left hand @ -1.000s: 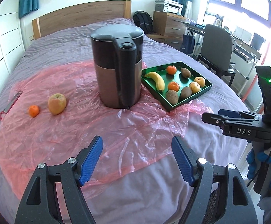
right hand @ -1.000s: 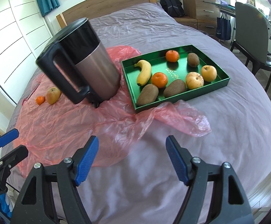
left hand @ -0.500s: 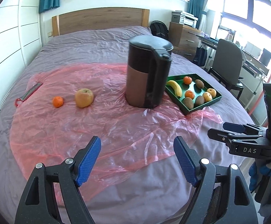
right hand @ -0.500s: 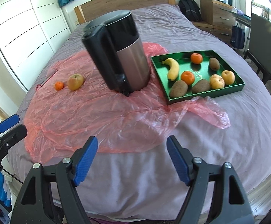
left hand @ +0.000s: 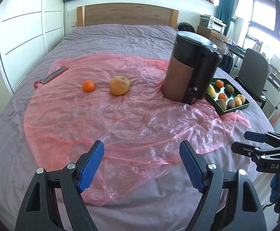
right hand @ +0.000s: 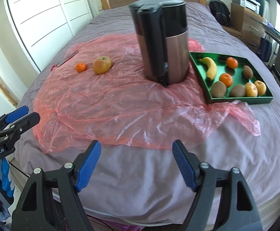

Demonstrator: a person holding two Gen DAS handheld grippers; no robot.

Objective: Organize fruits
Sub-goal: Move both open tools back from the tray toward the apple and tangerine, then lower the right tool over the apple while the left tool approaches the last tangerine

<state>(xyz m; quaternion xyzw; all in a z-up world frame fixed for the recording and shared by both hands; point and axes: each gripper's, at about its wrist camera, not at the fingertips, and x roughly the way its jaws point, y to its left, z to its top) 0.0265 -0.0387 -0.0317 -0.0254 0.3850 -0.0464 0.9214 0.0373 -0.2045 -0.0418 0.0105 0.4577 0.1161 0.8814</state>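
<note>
A yellow-red apple (left hand: 119, 85) (right hand: 102, 64) and a small tangerine (left hand: 88, 86) (right hand: 80, 67) lie on a pink plastic sheet (left hand: 124, 119) (right hand: 109, 104) on the bed. A green tray (left hand: 234, 111) (right hand: 238, 100) at the right holds a banana (right hand: 210, 67), tangerines, kiwis and apples. My left gripper (left hand: 142, 165) is open and empty above the sheet's near edge, far from the loose fruit. My right gripper (right hand: 136, 163) is open and empty above the bed's near edge. Each gripper shows at the side of the other's view.
A tall black and copper kettle (left hand: 192, 71) (right hand: 163, 44) stands between the loose fruit and the tray. A red-handled flat tool (left hand: 51, 76) lies at the sheet's far left. A chair (left hand: 253, 71), a dresser and a backpack stand to the right of the bed.
Both grippers have swung left and pulled back; the loose apple and tangerine now sit nearer the middle of both views and the tray has shifted right. Jaws stay open.
</note>
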